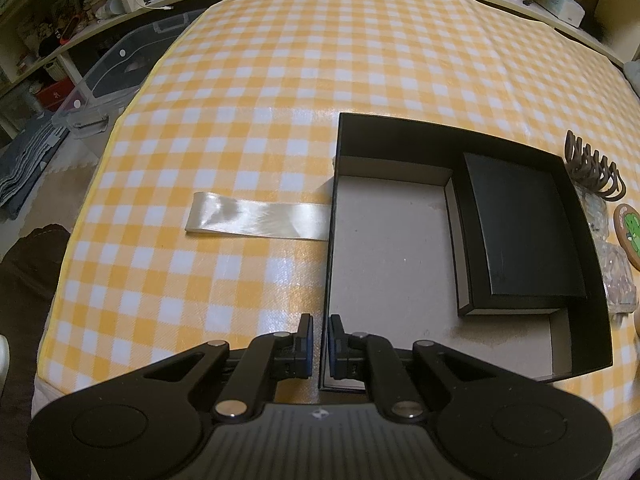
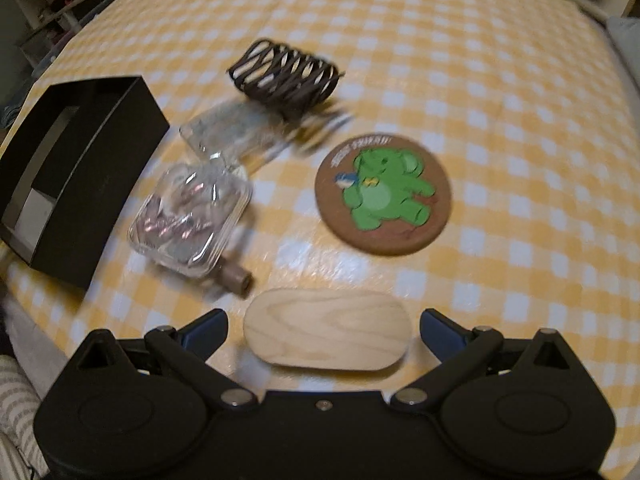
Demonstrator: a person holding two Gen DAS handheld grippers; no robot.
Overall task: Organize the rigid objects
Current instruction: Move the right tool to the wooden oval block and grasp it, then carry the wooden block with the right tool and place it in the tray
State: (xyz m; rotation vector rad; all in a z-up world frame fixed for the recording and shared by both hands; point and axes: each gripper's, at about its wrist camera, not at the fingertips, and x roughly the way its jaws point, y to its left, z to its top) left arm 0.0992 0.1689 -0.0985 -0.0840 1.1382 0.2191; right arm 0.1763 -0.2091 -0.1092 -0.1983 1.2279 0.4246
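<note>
A yellow-and-white checked cloth (image 1: 280,80) covers the desk, glossy where the room light strikes it. Around the desk stand cluttered shelves (image 1: 60,20), and a clear plastic storage bin (image 1: 112,76) sits on the floor at the left.

The left wrist view looks down on an open black box (image 1: 584,248) with a grey floor; a smaller black box (image 1: 524,232) lies inside against its right wall, and a pale ribbon (image 1: 256,220) trails from its left side across the cloth. The left tongs (image 1: 320,348) are clenched on the box's near-left wall, one pad on either side of it.

The right wrist view, somewhat blurred, shows the things beside the box: a dark hair claw (image 2: 284,76), two clear plastic cases (image 2: 192,216), a small brown cylinder (image 2: 238,278), a round coaster with a green bear (image 2: 384,196), and an oval wooden piece (image 2: 326,334). The right tongs (image 2: 324,328) stand released, the wooden piece lying between their blue tips, touching neither.
</note>
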